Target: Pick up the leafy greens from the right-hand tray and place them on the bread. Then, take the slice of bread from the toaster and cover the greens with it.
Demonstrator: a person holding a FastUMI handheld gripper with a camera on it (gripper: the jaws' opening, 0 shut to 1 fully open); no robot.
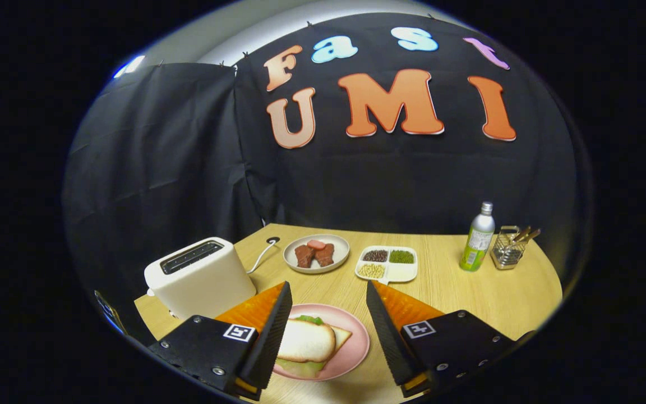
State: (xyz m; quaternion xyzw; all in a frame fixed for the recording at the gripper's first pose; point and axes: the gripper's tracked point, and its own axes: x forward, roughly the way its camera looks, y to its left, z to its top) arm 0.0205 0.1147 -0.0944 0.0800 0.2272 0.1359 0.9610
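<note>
My gripper is open, its two black fingers spread wide above the table with nothing between them. Below and between the fingers lies a pink plate holding a stacked sandwich: a top slice of bread over leafy greens that poke out at the far edge and near edge, with another slice showing underneath. A white toaster stands beyond the left finger; its slot looks dark and no bread rises from it.
A grey plate with brown meat pieces sits beyond the fingers. Right of it is a white divided tray of beans and seeds. Farther right stand a green bottle and a wire caddy. The toaster's white cord runs to a table hole.
</note>
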